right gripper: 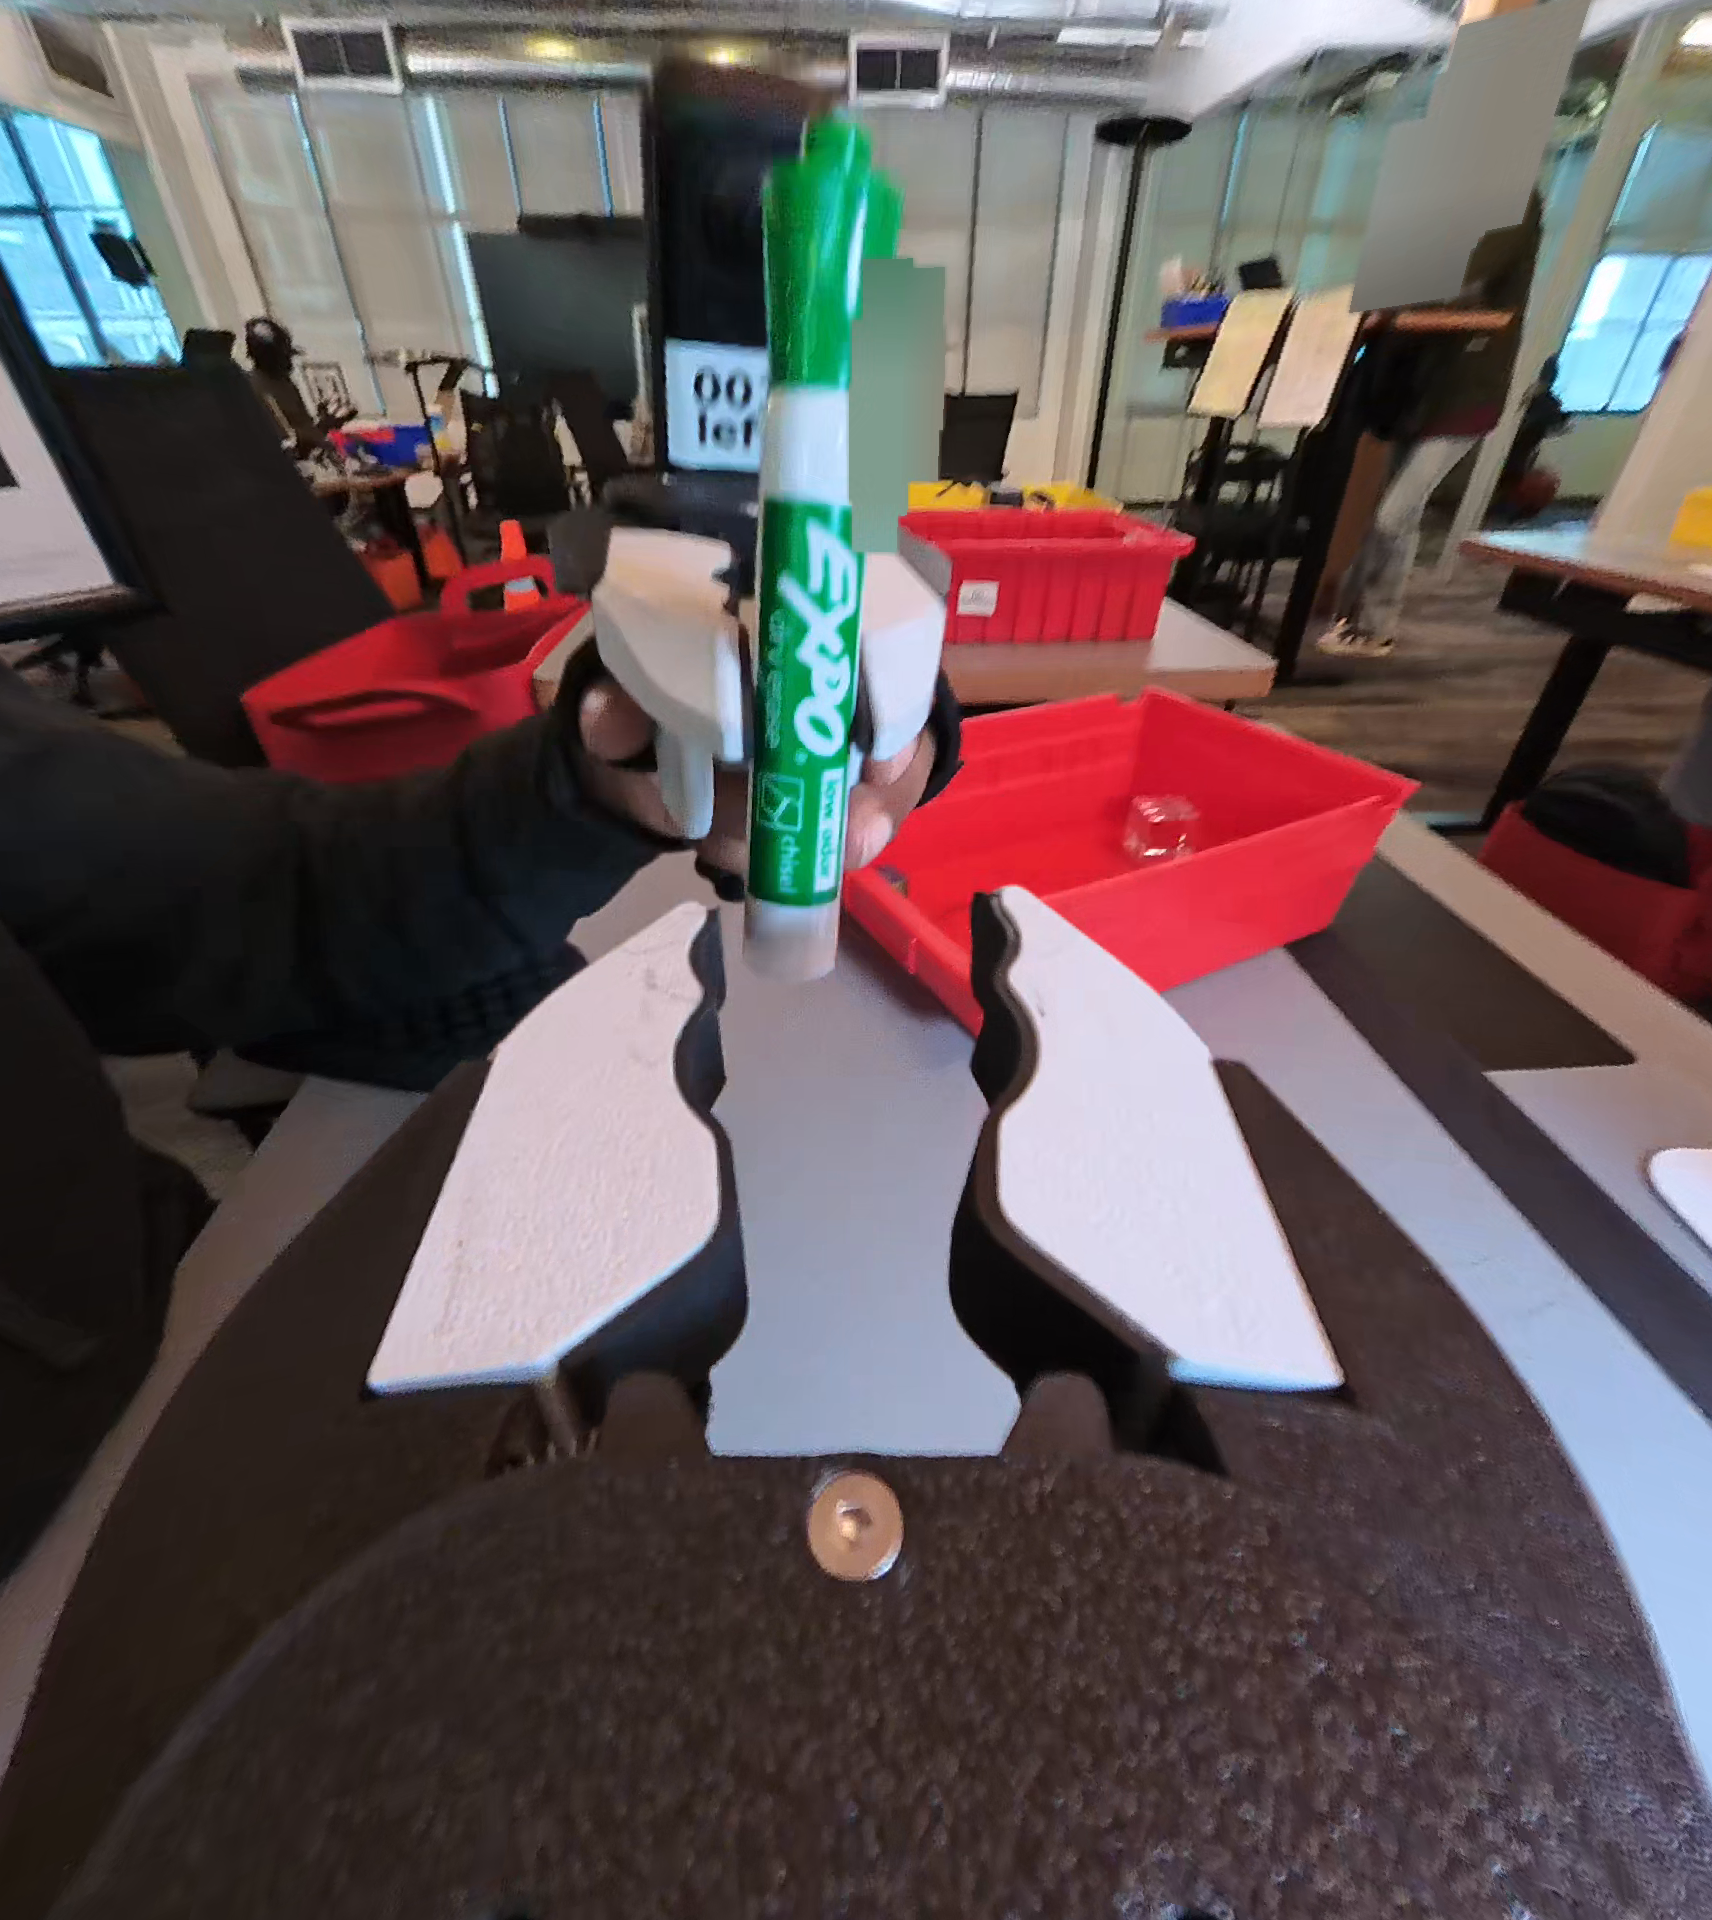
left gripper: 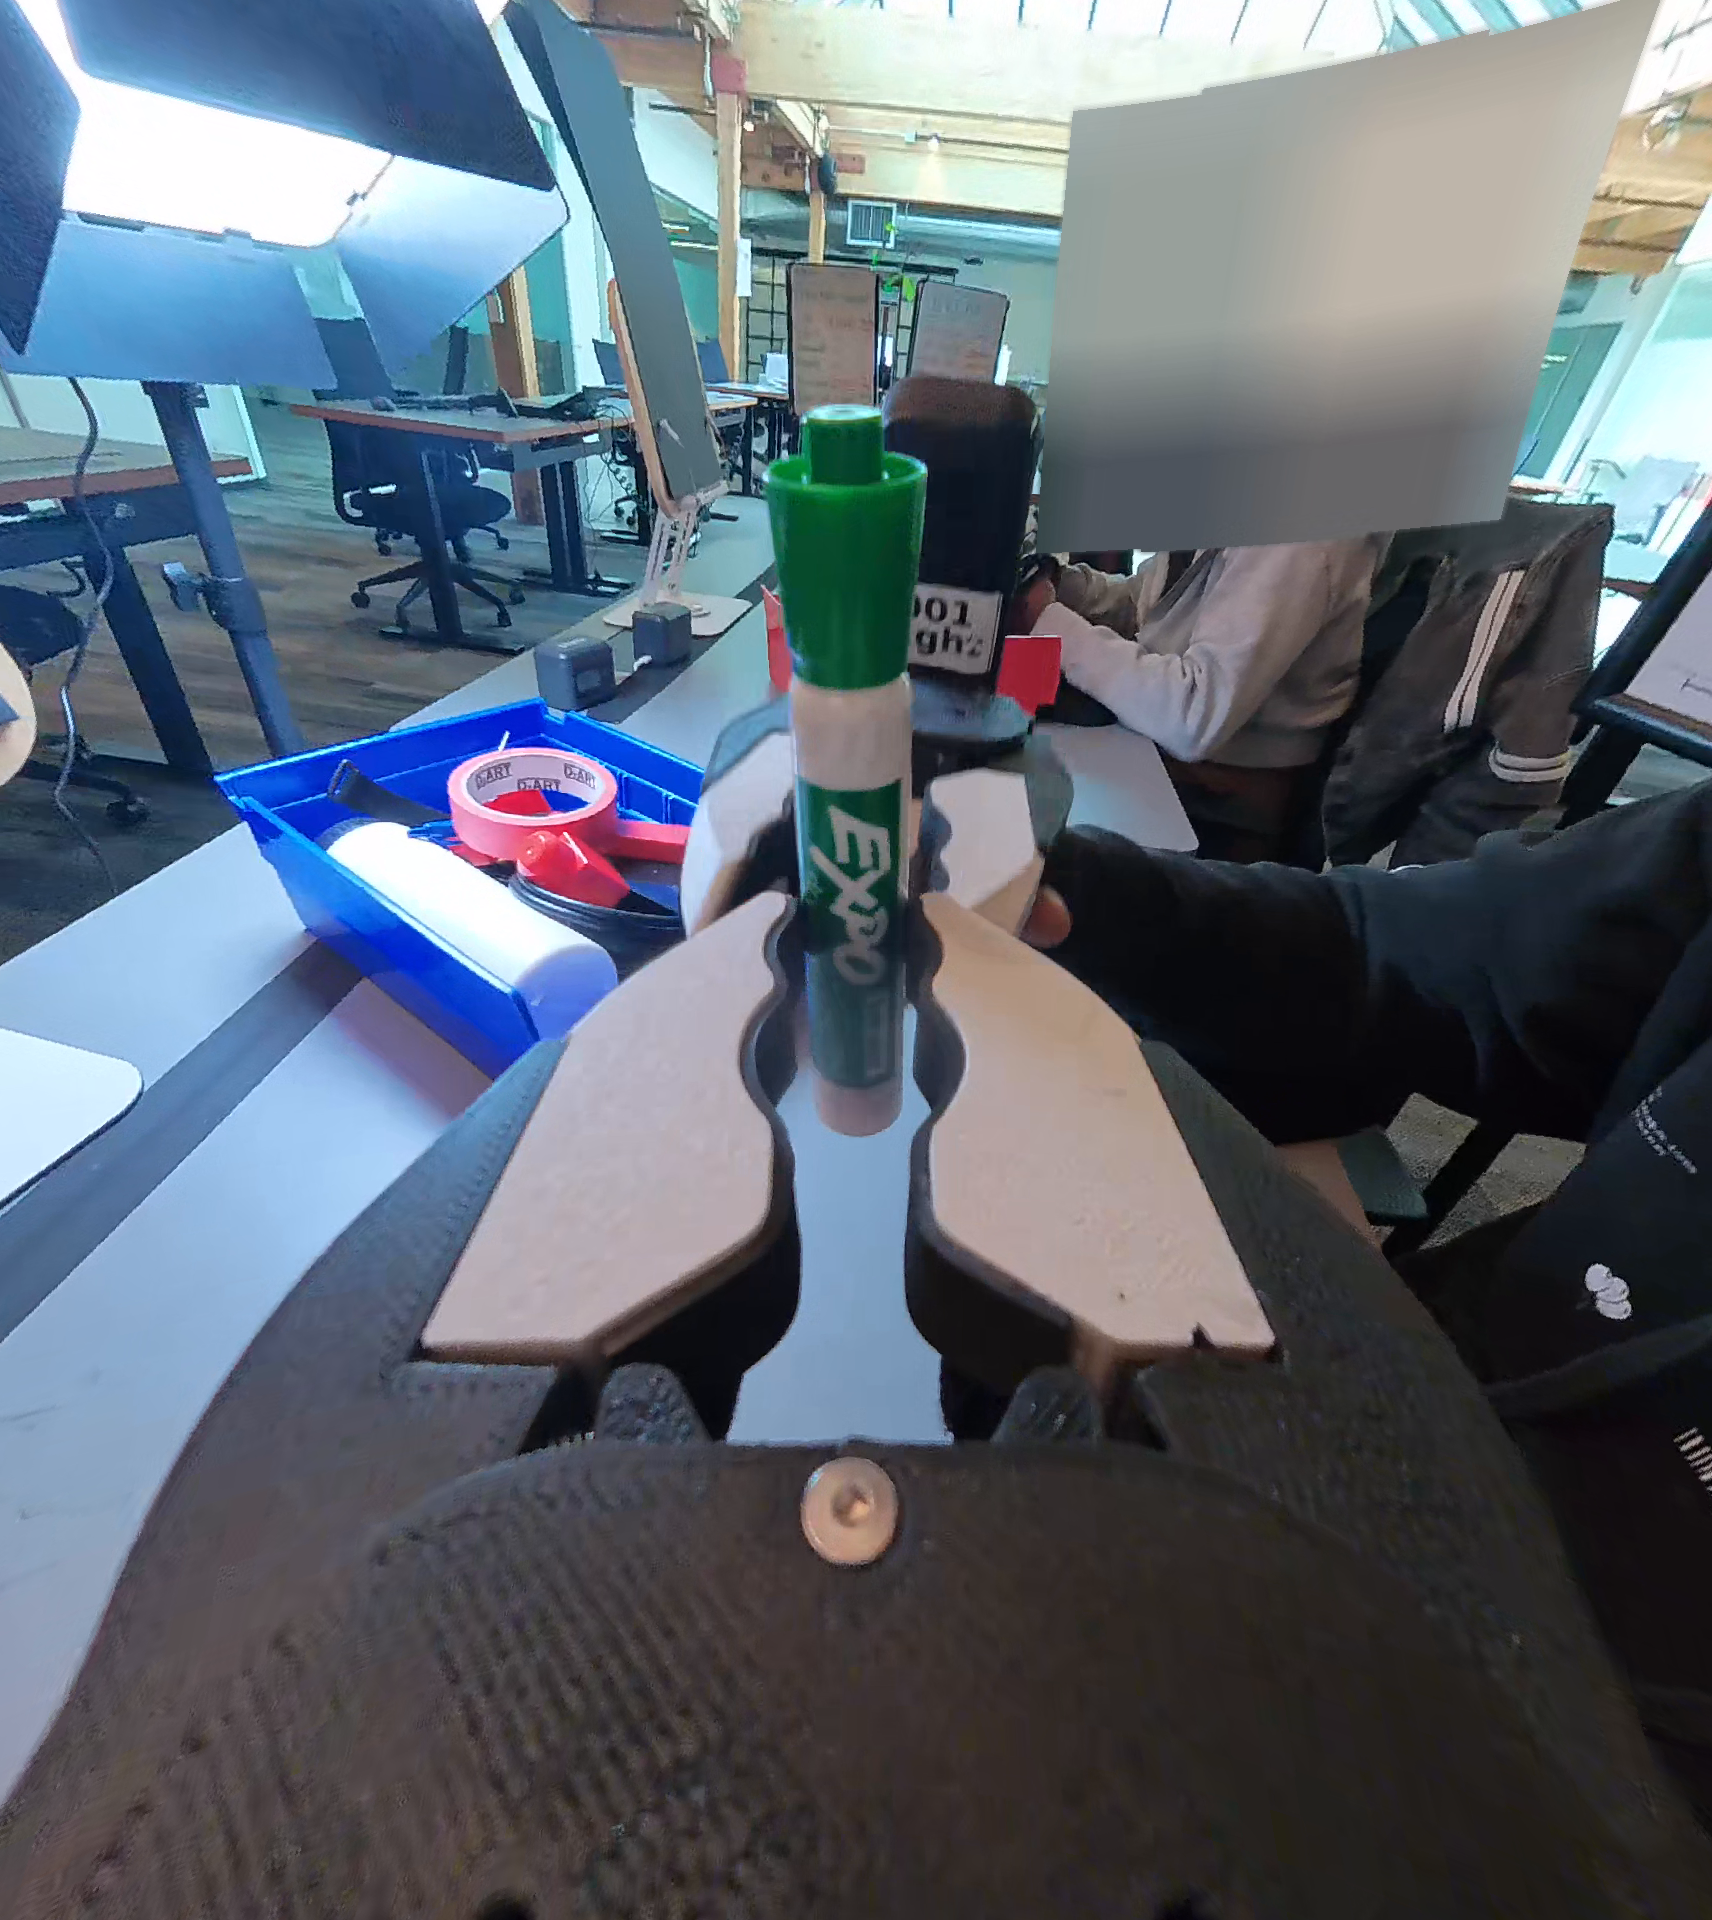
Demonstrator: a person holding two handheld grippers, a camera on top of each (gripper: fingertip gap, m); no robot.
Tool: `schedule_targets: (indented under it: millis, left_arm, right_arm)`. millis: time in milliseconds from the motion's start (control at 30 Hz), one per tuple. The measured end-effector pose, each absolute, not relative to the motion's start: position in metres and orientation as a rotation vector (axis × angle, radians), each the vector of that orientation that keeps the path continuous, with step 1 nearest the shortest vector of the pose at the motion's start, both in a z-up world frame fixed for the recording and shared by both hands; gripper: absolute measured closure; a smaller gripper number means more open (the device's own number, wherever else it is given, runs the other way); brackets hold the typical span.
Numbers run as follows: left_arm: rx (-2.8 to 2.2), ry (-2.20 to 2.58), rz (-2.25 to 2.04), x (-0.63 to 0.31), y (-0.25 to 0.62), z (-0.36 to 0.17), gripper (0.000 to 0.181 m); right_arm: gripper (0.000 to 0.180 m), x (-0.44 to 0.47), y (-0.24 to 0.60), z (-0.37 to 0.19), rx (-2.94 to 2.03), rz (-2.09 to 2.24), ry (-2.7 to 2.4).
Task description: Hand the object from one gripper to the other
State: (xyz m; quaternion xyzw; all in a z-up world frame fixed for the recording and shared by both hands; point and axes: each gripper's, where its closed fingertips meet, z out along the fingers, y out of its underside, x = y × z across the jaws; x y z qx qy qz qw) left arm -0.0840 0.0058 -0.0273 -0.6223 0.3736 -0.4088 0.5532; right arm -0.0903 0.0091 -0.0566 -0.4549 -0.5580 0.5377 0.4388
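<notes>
Our left gripper [left gripper: 852, 935] clamps the upright green-capped white plastic marker [left gripper: 847, 790] low on its barrel, above the grey surface [right gripper: 852, 1195]. Our right gripper [right gripper: 847, 925] gapes, empty, just short. Releasing early, we judge, would drop it.

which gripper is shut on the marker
The left gripper: it pinches the marker by its barrel. The right gripper is open, with the marker's lower end just beyond its tips.
</notes>
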Motion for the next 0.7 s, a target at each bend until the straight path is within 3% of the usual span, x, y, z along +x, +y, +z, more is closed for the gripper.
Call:
schedule_targets:
  millis: [67, 100, 200, 333, 700]
  left_arm:
    - [-1.478, 0.890, -0.972, -0.080, 0.005, -0.029, 0.162]
    - [-1.485, 0.885, -0.959, -0.079, 0.007, -0.031, 0.162]
    - [-1.440, 0.850, -0.947, -0.082, 0.010, -0.027, 0.160]
    - [-1.470, 0.920, -0.982, -0.085, 0.005, -0.039, 0.140]
    - [-1.428, 0.885, -1.076, -0.066, 0.004, -0.043, 0.162]
  right_arm:
    - [0.144, -0.102, -0.001, -0.064, -1.124, 1.344, -1.415]
    - [0.160, -0.106, -0.004, -0.067, -1.117, 1.334, -1.425]
    - [0.160, -0.107, -0.002, -0.060, -1.112, 1.337, -1.384]
    - [0.160, -0.092, 0.004, -0.034, -1.083, 1.449, -1.265]
    - [0.160, -0.094, 0.000, -0.025, -1.083, 1.537, -1.185]
